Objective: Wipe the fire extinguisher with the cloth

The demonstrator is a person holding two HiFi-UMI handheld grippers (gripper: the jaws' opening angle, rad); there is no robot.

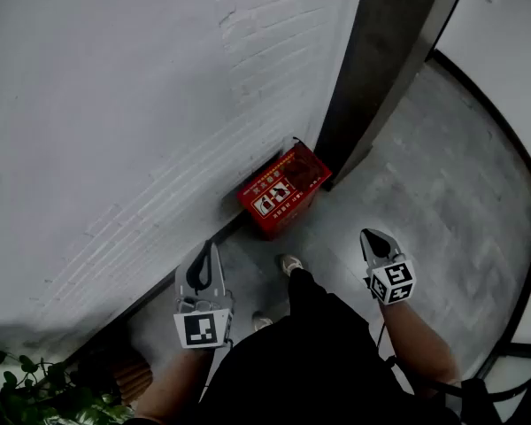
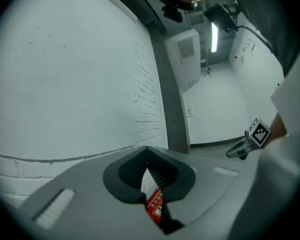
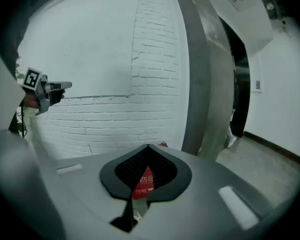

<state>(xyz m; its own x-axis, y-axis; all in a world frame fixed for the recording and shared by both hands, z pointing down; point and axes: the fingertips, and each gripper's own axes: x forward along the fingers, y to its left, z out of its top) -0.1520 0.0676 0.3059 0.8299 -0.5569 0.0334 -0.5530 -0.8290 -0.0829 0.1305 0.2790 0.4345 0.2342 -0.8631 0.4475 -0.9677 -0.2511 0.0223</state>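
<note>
The red box (image 1: 283, 189) with the extinguisher pictures on its lid stands on the floor (image 1: 425, 211), tight against the foot of the white brick wall (image 1: 115, 104) and just beside the grey pillar (image 1: 380, 69), in the corner the two make. No fire extinguisher shows outside it, so I take it the cylinder sits inside. I can see no cloth anywhere, in either gripper or on the floor.

The person stands a step back from the box, one shoe (image 1: 290, 263) pointing at it. The left gripper (image 1: 209, 251) is held level with its jaws together and nothing between them; the red seen through the slot behind its tips is only the box farther off. The right gripper (image 1: 372, 237) tips downward towards the box, also closed and empty.

As for handling, the box looks like a rigid, hard-cornered case, and with a cylinder inside it would probably be heavy (not something to drag about with two thin jaws). I would leave it where it stands and wipe it in place. Its painted lid looks smooth and likely slippery, so a steadying press on a top edge would serve better than a pinch. The cloth, once found, should be soft and limp: take it by a bunched fold.
</note>
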